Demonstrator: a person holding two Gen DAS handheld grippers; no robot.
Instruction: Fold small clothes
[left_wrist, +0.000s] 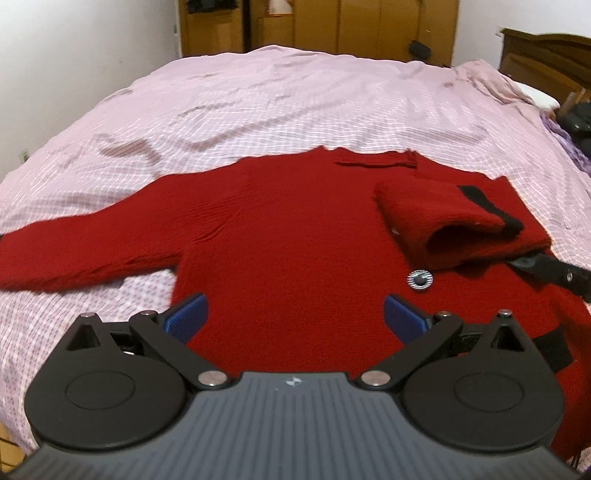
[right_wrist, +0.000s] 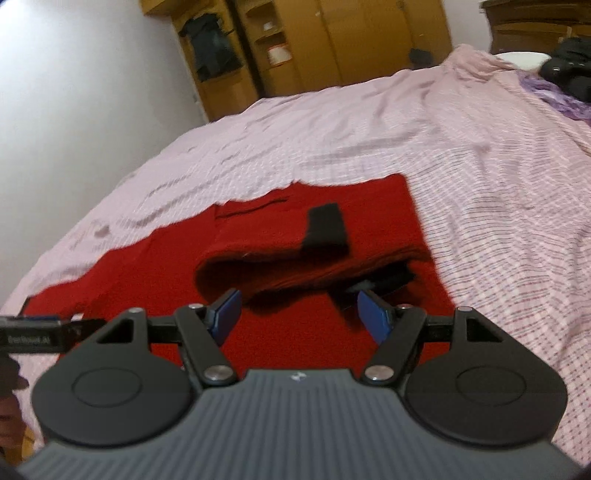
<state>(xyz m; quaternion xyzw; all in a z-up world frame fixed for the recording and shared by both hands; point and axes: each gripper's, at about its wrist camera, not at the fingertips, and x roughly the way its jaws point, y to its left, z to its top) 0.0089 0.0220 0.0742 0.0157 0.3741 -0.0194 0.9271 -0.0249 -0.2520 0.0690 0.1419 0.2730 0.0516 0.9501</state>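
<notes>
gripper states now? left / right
Left gripper: open, empty, over the sweater.
Right gripper: open, empty, near the folded sleeve.

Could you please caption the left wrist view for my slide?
Open left gripper above a red sweater on the checked bedsheet, one sleeve folded in.

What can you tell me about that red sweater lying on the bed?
The red sweater looks like a soft, fuzzy knit. It lies flat on the pink checked bedspread, neckline away from the cameras. One sleeve stretches straight out to the side over the bedspread. The other sleeve is folded in across the body, forming a loose, raised loop with a black cuff. A small round striped button or badge sits on the body near that fold. Neither gripper grips it.
</notes>
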